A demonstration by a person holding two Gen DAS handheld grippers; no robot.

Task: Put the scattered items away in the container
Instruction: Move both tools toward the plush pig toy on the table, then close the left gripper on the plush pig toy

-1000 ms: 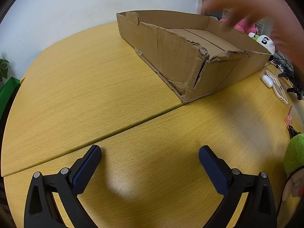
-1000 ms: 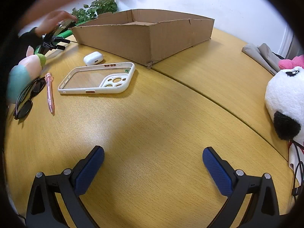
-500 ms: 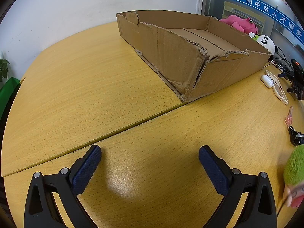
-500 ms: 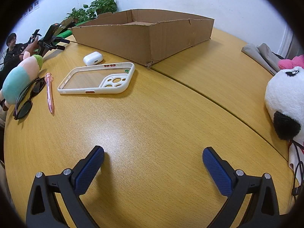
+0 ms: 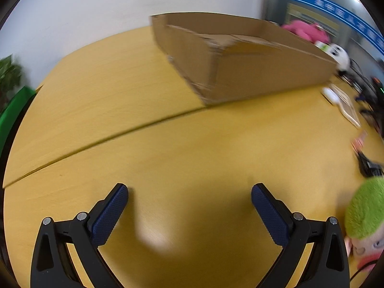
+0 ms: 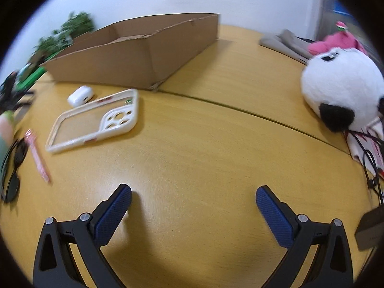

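**Mia:** Since both tools are empty, is the tidying only just starting?

**Ben:** I think so. The left tool (image 5: 189, 204) has its two blue pads wide apart with nothing between them. The right tool (image 6: 194, 204) is wide open and empty too. Both sit low in their pictures, over bare desk (image 6: 204, 144).

**Mia:** Where is the box?

**Ben:** The cardboard box (image 6: 134, 55) is in the upper middle of the right view. In the left view the box (image 5: 252, 67) is at the upper right, a bit blurry. As far as I can see, nothing is inside it.

**Mia:** And the things to put away?

**Ben:** In the right view, on the left side, a white phone case (image 6: 96, 120) lies flat. A little white earbud case (image 6: 80, 95) sits just beside it, near the box wall. Lower left are a pink pen (image 6: 38, 156) and dark sunglasses (image 6: 13, 168), close together by the edge. A green fuzzy toy (image 5: 364, 213) shows at the lower right of the left view. A panda toy (image 6: 340, 88) sits at the right of the right view, but I can't tell if it needs tidying.

**Mia:** What comes next?

**Ben:** My guess is one tool should reach over to a thing, maybe the phone case. It lies flat, so the pads would have to pinch its thin rim. That could slip.
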